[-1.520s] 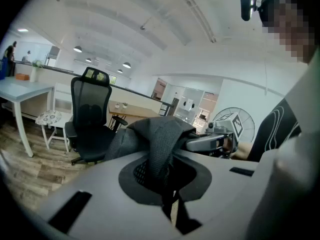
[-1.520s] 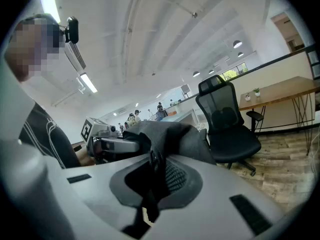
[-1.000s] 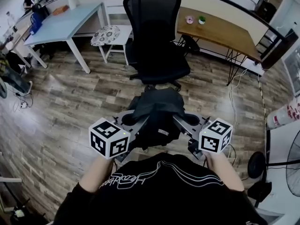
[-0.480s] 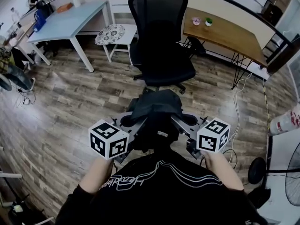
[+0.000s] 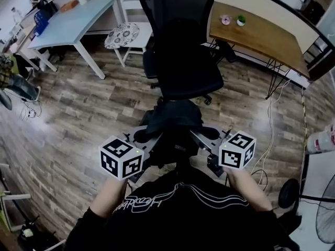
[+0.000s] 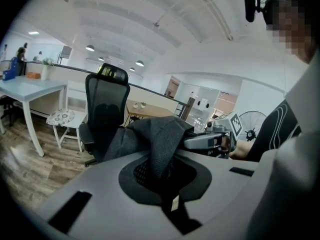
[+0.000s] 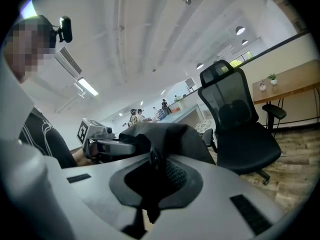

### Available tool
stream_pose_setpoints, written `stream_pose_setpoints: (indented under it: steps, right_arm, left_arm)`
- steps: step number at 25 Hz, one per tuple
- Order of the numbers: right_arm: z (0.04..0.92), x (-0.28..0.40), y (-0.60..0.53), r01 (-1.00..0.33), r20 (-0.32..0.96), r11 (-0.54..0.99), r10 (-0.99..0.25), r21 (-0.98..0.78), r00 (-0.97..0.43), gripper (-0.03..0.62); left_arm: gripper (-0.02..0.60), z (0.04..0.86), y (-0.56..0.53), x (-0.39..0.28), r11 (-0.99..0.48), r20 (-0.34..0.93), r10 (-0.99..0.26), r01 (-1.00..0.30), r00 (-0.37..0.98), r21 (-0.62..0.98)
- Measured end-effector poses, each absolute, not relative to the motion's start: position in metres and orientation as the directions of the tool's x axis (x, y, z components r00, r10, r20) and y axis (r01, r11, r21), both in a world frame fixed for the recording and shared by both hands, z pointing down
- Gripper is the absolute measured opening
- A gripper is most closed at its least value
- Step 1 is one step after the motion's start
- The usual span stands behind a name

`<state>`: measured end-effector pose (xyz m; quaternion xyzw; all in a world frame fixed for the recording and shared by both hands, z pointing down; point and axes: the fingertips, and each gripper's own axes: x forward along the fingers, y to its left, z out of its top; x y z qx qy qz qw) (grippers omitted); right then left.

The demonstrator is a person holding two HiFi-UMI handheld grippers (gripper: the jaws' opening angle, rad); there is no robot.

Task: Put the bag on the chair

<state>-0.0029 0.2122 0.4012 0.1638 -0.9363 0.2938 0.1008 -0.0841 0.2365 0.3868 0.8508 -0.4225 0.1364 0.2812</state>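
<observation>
Holding the dark grey fabric bag (image 5: 175,120) aloft between left gripper (image 6: 162,171) and right gripper (image 7: 152,171), clamping its cloth in each; facing the black mesh office chair (image 5: 183,61) just ahead, not yet placing it

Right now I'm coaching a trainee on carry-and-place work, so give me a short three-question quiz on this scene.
1. True or false: the black bag lies on the office chair.
2. What do the left hand-held gripper and right hand-held gripper clamp? A) the bag's fabric B) the chair's armrests C) nothing
3. Fill in: the tiny potted plant stands on the ___ desk.
Key: 1 false; 2 A; 3 wooden.
</observation>
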Motion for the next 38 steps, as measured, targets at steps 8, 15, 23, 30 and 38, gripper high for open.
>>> stream_pose_setpoints:
  steps: [8,15,23,30,38]
  right_arm:
    - [0.410,0.021,0.110,-0.385,0.265,0.746,-0.283,-0.543,-0.922,0.011]
    - [0.410,0.040,0.050,-0.419,0.244,0.728,-0.341,-0.543,-0.908,0.011]
    - [0.390,0.047,0.000,-0.459,0.248,0.743,-0.387,-0.487,-0.888,0.011]
    - [0.389,0.033,-0.035,-0.477,0.271,0.741,-0.393,-0.473,-0.879,0.011]
    - [0.405,0.018,-0.100,-0.500,0.300,0.706,-0.400,-0.502,-0.866,0.011]
  left_arm:
    - [0.034,0.396,0.134,-0.060,-0.499,0.489,-0.607,-0.779,0.627,0.379]
    - [0.034,0.394,0.070,-0.042,-0.531,0.500,-0.598,-0.777,0.627,0.339]
    - [0.034,0.379,0.017,-0.037,-0.566,0.461,-0.604,-0.757,0.650,0.326]
    - [0.034,0.379,-0.017,-0.052,-0.564,0.450,-0.610,-0.756,0.653,0.332]
    - [0.034,0.395,-0.083,-0.067,-0.562,0.469,-0.582,-0.746,0.664,0.359]
